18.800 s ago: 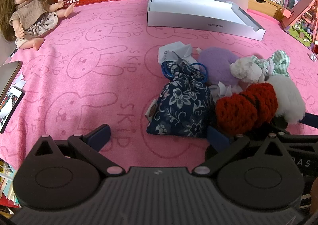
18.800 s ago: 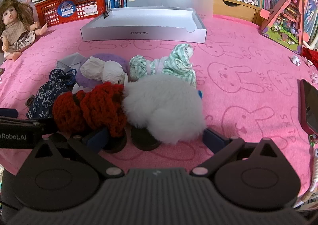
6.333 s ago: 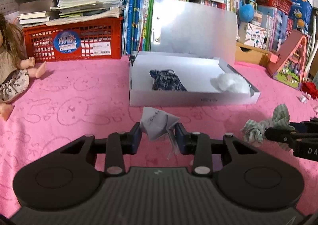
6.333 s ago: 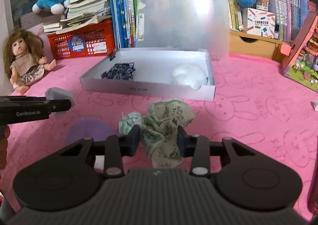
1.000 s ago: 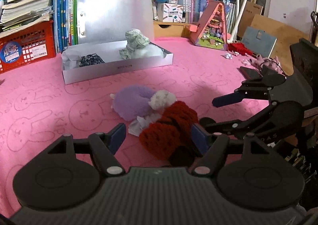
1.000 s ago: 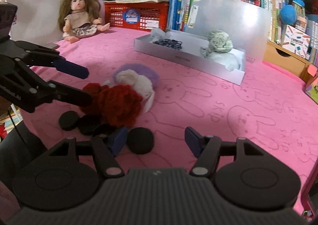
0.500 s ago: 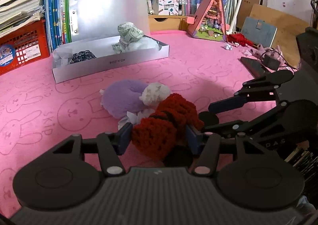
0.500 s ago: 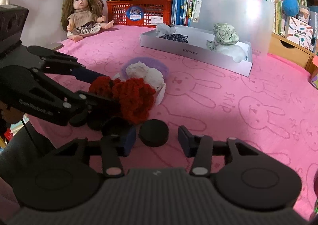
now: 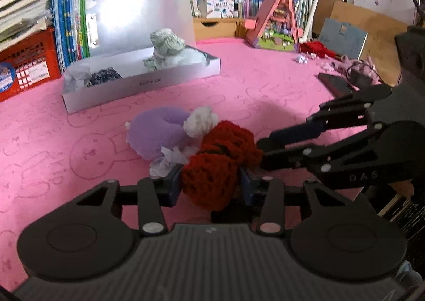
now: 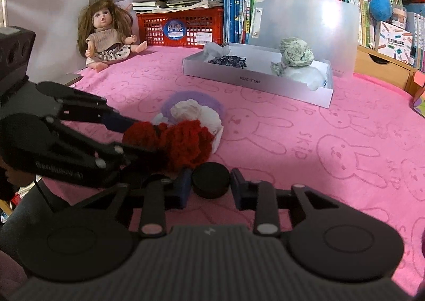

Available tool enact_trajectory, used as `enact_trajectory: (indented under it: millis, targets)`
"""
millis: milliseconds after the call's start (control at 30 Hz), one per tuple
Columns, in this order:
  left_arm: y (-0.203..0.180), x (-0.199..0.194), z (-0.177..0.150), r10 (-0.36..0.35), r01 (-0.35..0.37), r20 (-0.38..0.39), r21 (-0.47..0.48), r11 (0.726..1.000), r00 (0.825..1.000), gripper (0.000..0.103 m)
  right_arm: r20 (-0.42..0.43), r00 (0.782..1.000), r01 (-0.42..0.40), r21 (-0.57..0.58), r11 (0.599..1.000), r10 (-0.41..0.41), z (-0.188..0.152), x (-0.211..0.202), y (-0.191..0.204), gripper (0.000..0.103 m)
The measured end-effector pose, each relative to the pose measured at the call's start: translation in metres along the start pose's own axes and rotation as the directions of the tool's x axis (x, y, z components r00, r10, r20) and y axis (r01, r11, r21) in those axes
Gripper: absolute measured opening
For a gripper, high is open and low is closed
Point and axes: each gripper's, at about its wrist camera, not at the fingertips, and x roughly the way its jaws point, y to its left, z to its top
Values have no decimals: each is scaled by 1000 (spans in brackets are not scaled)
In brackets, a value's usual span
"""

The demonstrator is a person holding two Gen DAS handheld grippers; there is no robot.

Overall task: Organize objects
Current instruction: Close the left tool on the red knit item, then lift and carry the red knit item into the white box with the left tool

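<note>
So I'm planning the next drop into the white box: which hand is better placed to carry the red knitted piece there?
Left. The left tongs have just been closing around the red knitted piece; the right tongs bracket a black disc. The white box lies ahead.

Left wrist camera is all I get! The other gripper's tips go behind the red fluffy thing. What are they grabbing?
Observer: The right gripper has a black disc between its fingers. Its jaws have just been closing, and the pads look pressed on the disc's sides.
Operator: Where is the disc lying?
Observer: On the pink cloth, right up against the near side of the red knitted thing.
Operator: Any toys I can't see?
Observer: A doll sits at the back, beside the red crate.
</note>
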Motion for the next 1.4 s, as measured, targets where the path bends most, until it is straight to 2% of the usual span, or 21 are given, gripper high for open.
enact_trajectory:
  millis: [333, 667, 933, 1100, 1400]
  targets:
    - [-1, -7, 7, -11, 12, 31, -40, 999, 999, 44, 13, 999, 41, 27, 999, -41, 3, -1, -2, 36]
    - [-3, -34, 28, -1, 7, 140, -43, 999, 990, 44, 54, 994, 95, 56, 994, -98, 14, -3, -11, 36]
    - [15, -34, 34, 51, -33, 145, -125, 992, 988, 44, 46, 989, 137, 80, 987, -141, 17, 3, -13, 36]
    - [27, -33, 40, 96, -73, 155, -145, 987, 983, 44, 43, 986, 156, 91, 983, -161, 25, 9, -16, 36]
    - [63, -21, 71, 203, -171, 151, -203, 964, 967, 44, 69, 974, 208, 113, 972, -216, 63, 21, -34, 36]
